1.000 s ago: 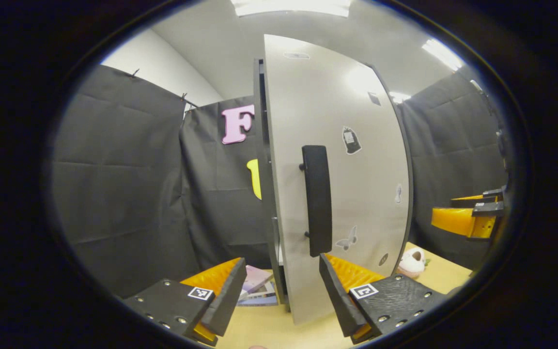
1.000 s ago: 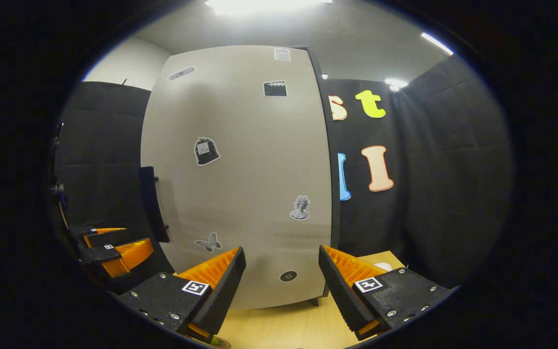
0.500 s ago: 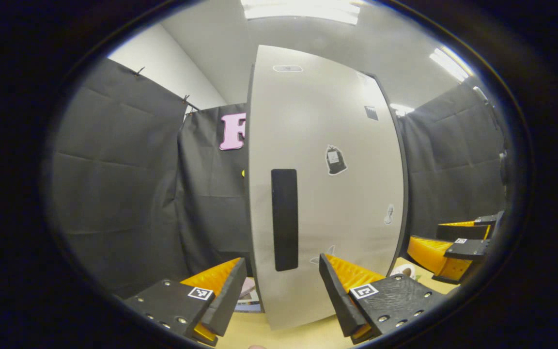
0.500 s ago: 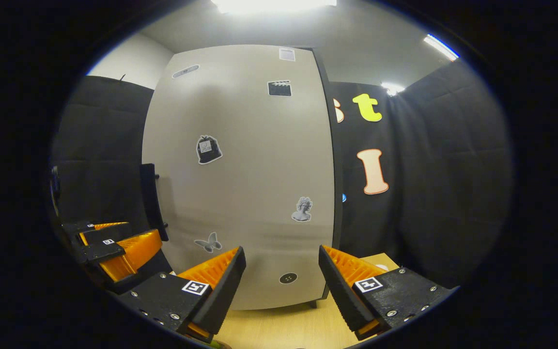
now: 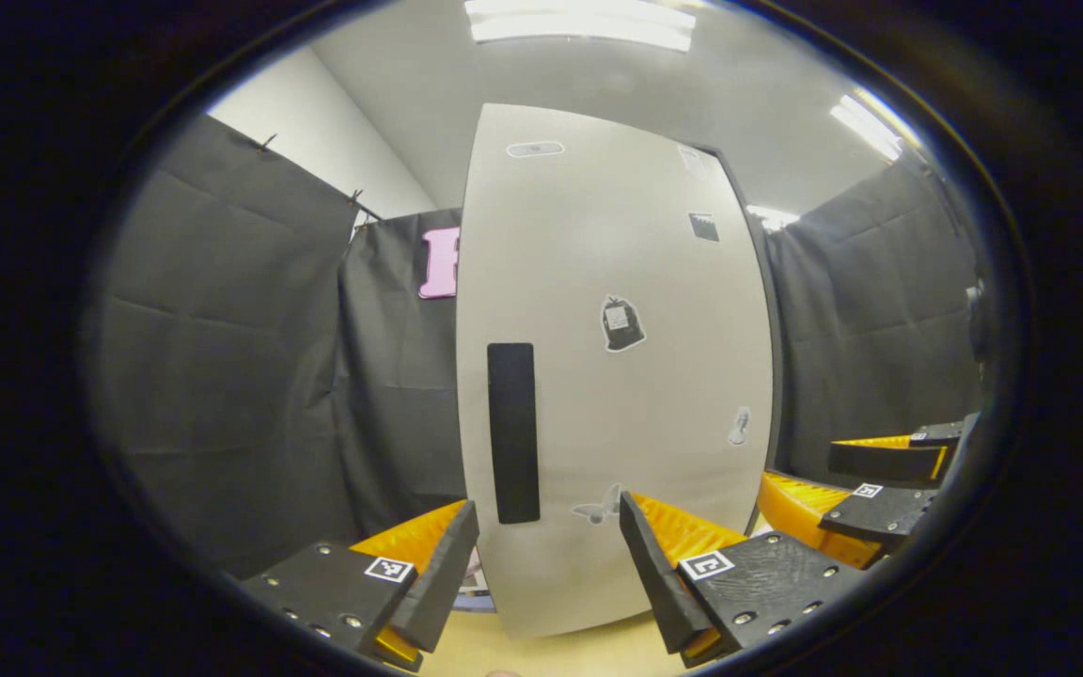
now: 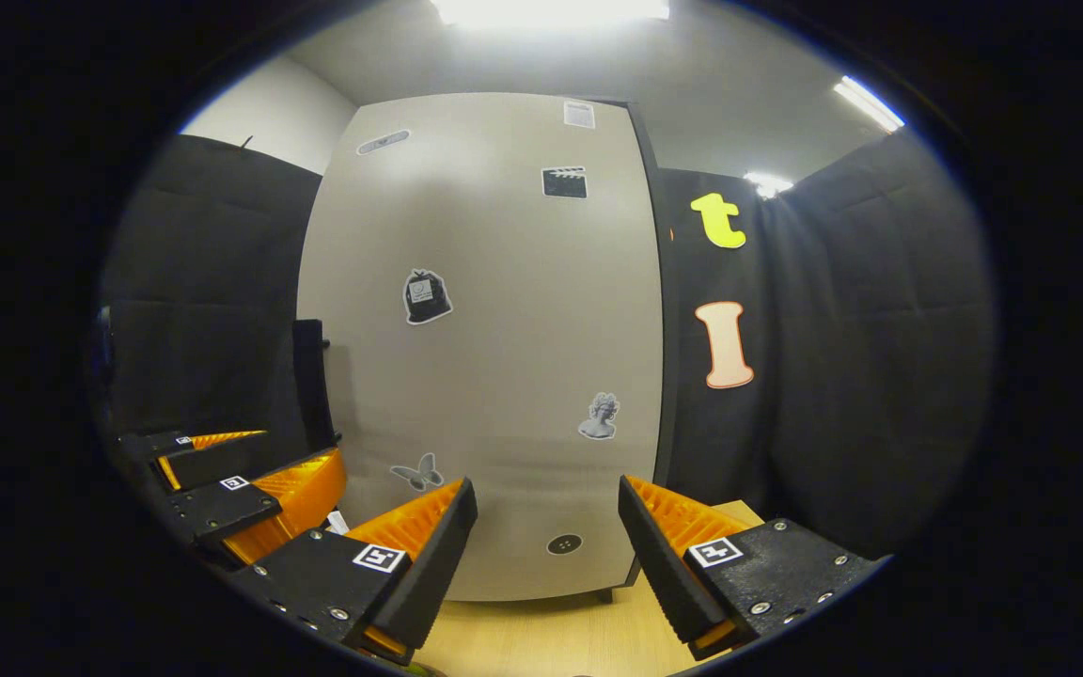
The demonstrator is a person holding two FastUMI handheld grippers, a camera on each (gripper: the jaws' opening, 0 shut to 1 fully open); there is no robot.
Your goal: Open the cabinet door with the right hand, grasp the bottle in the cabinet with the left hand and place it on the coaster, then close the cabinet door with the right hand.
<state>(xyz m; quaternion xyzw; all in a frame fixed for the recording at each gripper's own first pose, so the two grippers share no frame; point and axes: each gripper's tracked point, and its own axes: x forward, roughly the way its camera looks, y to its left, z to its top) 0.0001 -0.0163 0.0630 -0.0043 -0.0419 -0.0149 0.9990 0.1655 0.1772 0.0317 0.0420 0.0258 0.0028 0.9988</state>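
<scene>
The left gripper (image 5: pixel 549 555) and right gripper (image 6: pixel 547 536) both gape wide and hold nothing, each facing the cabinet door (image 6: pixel 485 348) just ahead, handle (image 5: pixel 512 432) beyond the left one.

The left tool (image 5: pixel 549 564) hangs with its fingers spread before the cabinet door (image 5: pixel 617 376). The door's dark handle (image 5: pixel 513 432) stands upright. The right tool (image 5: pixel 866 489) shows beside the door.

Left gripper (image 5: pixel 549 564): fingers spread wide, holding nothing, pointing forward.
Right gripper (image 6: pixel 549 564): fingers spread wide, holding nothing, just beside the left.
</scene>
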